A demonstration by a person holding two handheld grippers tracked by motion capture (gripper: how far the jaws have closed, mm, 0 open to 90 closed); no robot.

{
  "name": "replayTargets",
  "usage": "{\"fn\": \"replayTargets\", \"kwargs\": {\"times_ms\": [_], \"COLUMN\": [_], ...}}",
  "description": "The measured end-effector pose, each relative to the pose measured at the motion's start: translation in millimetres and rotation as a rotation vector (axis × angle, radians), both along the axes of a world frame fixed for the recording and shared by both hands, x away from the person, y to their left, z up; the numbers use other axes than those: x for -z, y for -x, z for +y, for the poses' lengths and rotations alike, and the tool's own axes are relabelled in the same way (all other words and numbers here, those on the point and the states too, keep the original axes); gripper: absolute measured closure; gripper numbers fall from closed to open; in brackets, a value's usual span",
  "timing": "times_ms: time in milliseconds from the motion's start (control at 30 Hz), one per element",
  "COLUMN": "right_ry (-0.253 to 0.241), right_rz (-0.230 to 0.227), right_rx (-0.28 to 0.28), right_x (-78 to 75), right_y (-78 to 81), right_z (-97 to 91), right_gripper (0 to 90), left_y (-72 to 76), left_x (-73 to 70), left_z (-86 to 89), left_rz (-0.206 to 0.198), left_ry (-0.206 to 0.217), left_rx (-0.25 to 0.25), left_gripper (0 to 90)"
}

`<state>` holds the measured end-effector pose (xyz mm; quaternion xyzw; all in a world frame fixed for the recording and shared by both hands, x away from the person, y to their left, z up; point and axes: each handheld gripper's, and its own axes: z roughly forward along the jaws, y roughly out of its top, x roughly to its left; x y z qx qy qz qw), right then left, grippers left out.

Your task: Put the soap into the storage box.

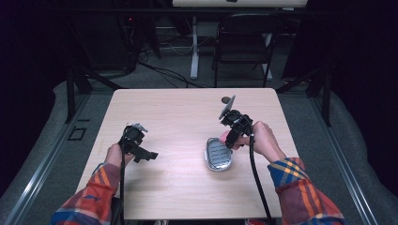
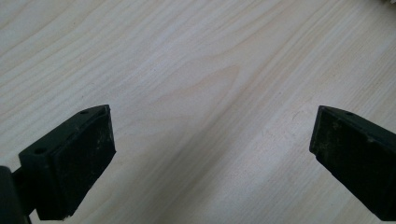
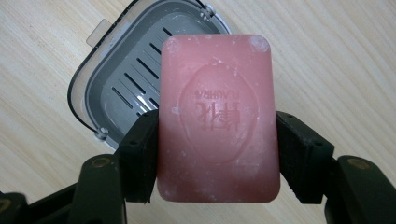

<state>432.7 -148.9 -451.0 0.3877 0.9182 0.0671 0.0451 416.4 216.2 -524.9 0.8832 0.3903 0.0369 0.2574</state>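
Our right tongs (image 3: 219, 154) clamp a pink rectangular soap bar (image 3: 218, 116) by its long sides, holding it just above a grey slotted plastic soap dish (image 3: 116, 79) lying on the pale wooden worktop (image 1: 178, 117). Our left tongs (image 2: 210, 158) gape wide with nothing between them, low over bare wood, well apart from the dish.

The wooden table (image 1: 178, 112) is bare on its left half and far side, so a gripper passes freely there. On the right half lies the grey soap dish (image 1: 218, 154), and a small dark disc (image 1: 227, 100) sits near the far edge.
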Motion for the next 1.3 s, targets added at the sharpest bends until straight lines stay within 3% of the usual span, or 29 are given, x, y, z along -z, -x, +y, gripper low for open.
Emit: {"fn": "replayTargets", "kwargs": {"times_ms": [400,800,1100,1133,1300], "right_ry": [0.007,0.053,0.069,0.063,0.070], "right_rz": [0.012,0.021,0.028,0.010,0.030], "right_rx": [-0.010,-0.017,0.010,0.012,0.025], "right_x": [9.1,24.2,34.1,35.8,35.3], "right_y": [-2.4,-2.7,-1.8,-1.4,-2.4], "right_z": [12.9,29.8,40.4,40.7,39.2], "right_gripper": [37.2,37.1,37.0,37.0,37.0], "left_y": [0.1,0.4,-1.9,-2.7,-4.8], "left_x": [-0.1,-0.3,1.8,1.6,2.2], "left_z": [0.0,0.0,-0.5,-0.6,-4.2], "left_rz": [0.000,-0.001,0.005,0.007,0.009], "left_ry": [-0.001,0.001,0.002,-0.003,-0.002], "left_rx": [0.001,0.004,0.005,0.008,0.013], "left_gripper": [0.0,0.0,0.0,0.0,0.0]}}
